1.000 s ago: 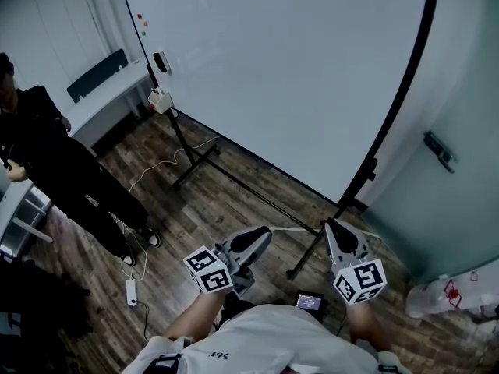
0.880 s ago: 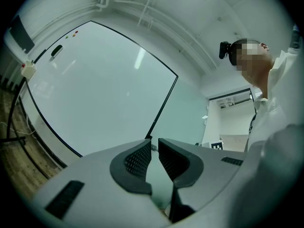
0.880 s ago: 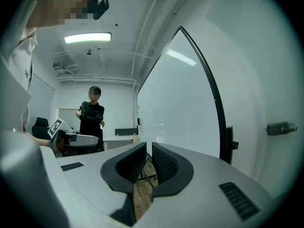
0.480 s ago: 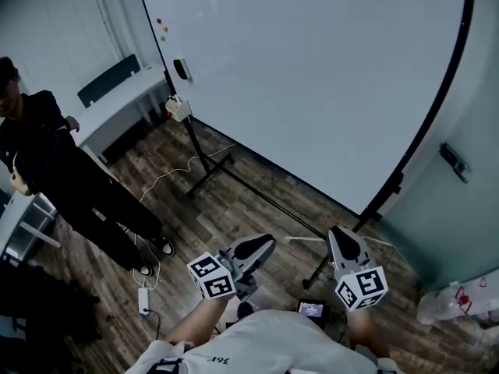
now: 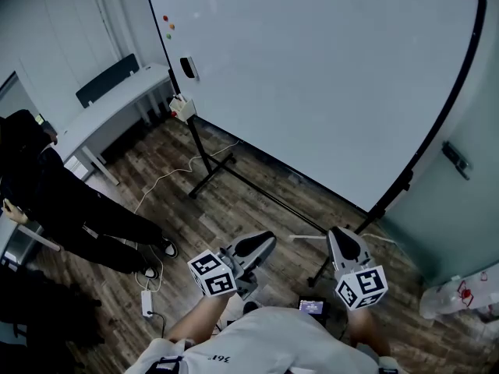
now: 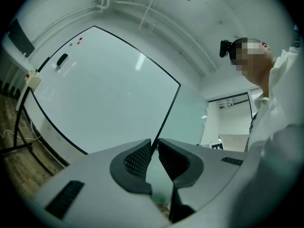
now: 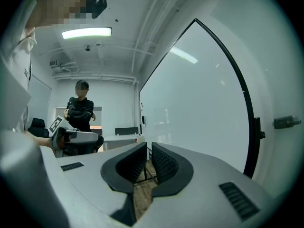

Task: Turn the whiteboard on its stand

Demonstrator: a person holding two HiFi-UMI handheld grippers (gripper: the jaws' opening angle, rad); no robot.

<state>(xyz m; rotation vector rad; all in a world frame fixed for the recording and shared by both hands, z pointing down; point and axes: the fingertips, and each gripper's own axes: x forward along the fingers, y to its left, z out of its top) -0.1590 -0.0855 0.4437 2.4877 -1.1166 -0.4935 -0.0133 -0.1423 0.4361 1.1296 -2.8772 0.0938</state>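
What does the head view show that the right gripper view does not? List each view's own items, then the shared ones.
Only the head view: the white power strip and the loose cable near the stand. Only the right gripper view: the ceiling light. Both: the whiteboard, the onlooker in dark clothes and the left gripper.

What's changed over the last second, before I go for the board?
The view has shifted: the whiteboard now sits further right in frame, untouched on its stand. The bystander at left has bent lower. Left tool and right tool remain nearly closed, empty; nothing grasped.
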